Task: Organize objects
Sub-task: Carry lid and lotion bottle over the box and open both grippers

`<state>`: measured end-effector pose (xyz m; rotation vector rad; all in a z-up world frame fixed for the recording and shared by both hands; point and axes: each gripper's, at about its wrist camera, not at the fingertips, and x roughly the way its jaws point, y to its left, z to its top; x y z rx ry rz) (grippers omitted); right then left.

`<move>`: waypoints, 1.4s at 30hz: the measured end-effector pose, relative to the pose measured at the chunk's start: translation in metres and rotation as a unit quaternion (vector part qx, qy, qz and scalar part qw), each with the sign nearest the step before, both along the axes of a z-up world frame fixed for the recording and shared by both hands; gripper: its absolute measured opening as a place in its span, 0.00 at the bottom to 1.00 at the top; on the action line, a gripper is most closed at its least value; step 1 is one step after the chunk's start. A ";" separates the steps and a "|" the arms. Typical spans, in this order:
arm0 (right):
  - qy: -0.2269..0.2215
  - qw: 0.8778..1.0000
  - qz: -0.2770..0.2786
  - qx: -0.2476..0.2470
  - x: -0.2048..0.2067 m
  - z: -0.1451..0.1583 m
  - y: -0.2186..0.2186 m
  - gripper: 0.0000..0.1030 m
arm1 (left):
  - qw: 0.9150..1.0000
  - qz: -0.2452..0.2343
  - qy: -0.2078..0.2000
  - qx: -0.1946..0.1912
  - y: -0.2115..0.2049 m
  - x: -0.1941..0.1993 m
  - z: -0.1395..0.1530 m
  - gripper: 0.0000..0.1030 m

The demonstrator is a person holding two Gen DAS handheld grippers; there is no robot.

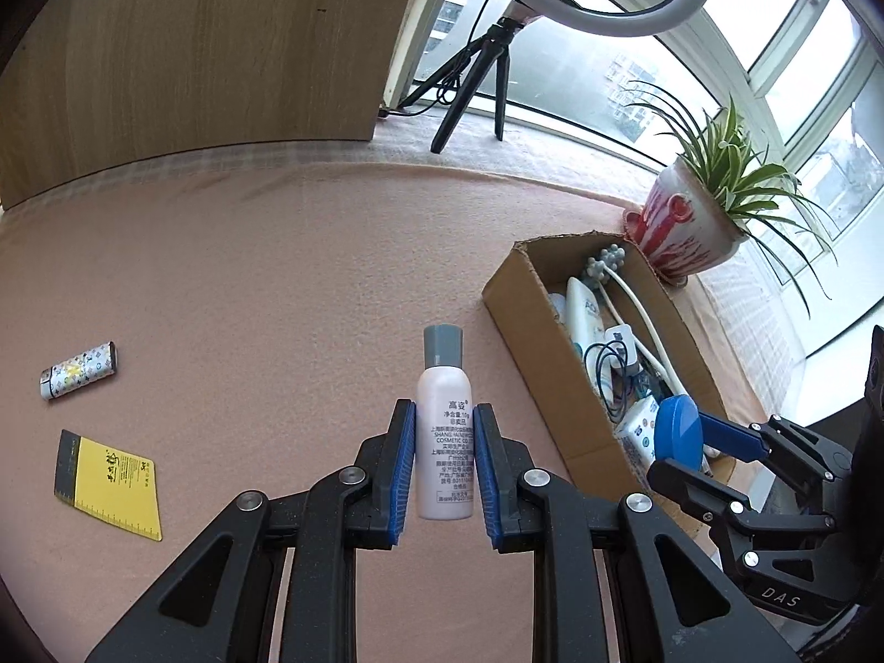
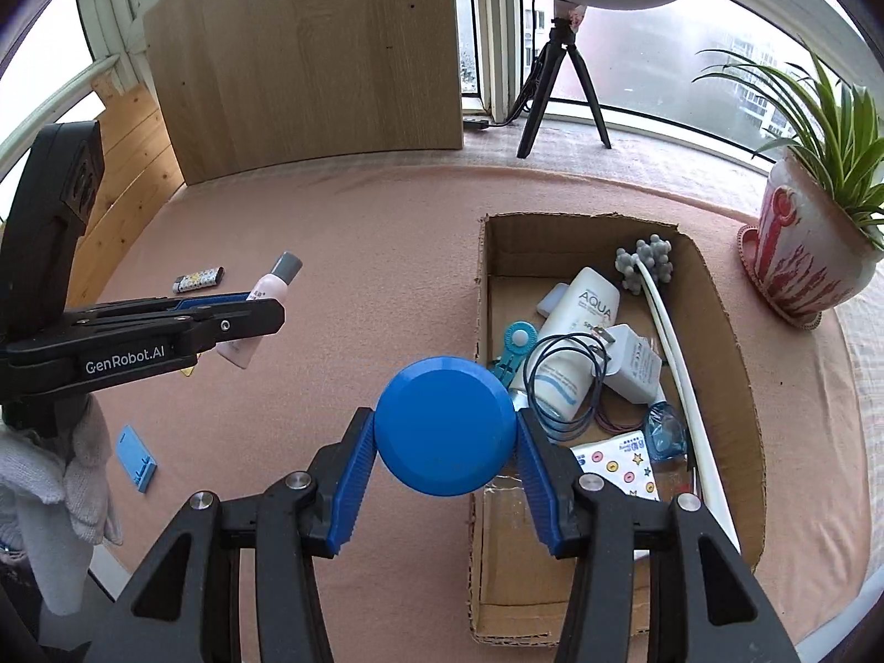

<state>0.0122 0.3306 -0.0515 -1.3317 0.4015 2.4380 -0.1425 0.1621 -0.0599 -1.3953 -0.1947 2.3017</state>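
Note:
My left gripper [image 1: 443, 420] is shut on a small pale pink bottle [image 1: 445, 436] with a grey cap, held up off the pink cloth. From the right wrist view the same bottle [image 2: 269, 290] sticks out of the left gripper [image 2: 251, 306] at the left. A round blue disc-shaped lid [image 2: 446, 425] is clamped between the blue pads of my right gripper [image 2: 446, 431], hanging over the left wall of the cardboard box [image 2: 740, 364]. In the left wrist view the right gripper [image 1: 682, 447] holds the blue disc [image 1: 678, 426] above the near end of the box [image 1: 511, 304].
The box holds a white AQUA tube [image 2: 580, 326], a white charger [image 2: 635, 359] with cable, a white-handled massager [image 2: 646, 262] and a sticker sheet [image 2: 616, 464]. On the cloth lie a patterned lighter [image 1: 77, 370], a yellow card [image 1: 110, 478] and a blue clip [image 2: 135, 458]. A potted plant [image 2: 801, 254] stands right of the box; a tripod [image 2: 563, 94] is behind.

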 end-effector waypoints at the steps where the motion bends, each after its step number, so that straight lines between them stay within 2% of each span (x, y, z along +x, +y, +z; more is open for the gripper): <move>1: 0.002 1.000 -0.006 0.002 0.005 0.002 0.004 0.45 | 1.000 -0.006 0.000 0.002 0.009 -0.002 0.001 0.22; 7: 0.007 0.999 -0.041 0.009 0.036 0.009 0.033 0.45 | 0.999 -0.038 0.003 0.007 0.061 -0.009 0.008 0.22; 18: 0.011 0.996 -0.084 0.010 0.074 0.008 0.070 0.45 | 0.995 -0.090 0.020 -0.025 0.148 -0.022 0.008 0.22; 27: 0.015 0.996 -0.087 0.008 0.080 0.005 0.086 0.45 | 0.992 -0.108 0.030 -0.055 0.185 -0.035 0.003 0.22; 35: 0.014 0.997 -0.082 0.003 0.076 0.000 0.095 0.45 | 0.990 -0.122 0.023 -0.062 0.200 -0.044 -0.003 0.22; 36: 0.016 0.997 -0.076 0.004 0.075 0.000 0.095 0.45 | 0.989 -0.130 0.019 -0.063 0.202 -0.045 -0.005 0.24; 37: 0.018 0.997 -0.072 0.008 0.075 0.000 0.094 0.45 | 0.989 -0.132 0.020 -0.069 0.204 -0.045 -0.006 0.37; 38: 0.017 0.997 -0.069 0.012 0.074 0.000 0.093 0.51 | 0.989 -0.128 0.025 -0.075 0.205 -0.044 -0.006 0.61; 39: 0.015 0.997 -0.069 0.017 0.073 0.000 0.093 0.62 | 0.989 -0.123 0.033 -0.078 0.205 -0.044 -0.005 0.71; 40: 0.017 0.997 -0.072 0.022 0.073 0.001 0.093 0.67 | 0.989 -0.118 0.040 -0.079 0.205 -0.044 -0.004 0.80; 41: 0.020 0.997 -0.075 0.026 0.074 0.001 0.093 0.72 | 0.989 -0.116 0.042 -0.077 0.204 -0.044 -0.003 0.80; 42: 0.023 0.996 -0.077 0.026 0.075 0.002 0.093 0.72 | 0.990 -0.115 0.040 -0.075 0.203 -0.045 -0.003 0.80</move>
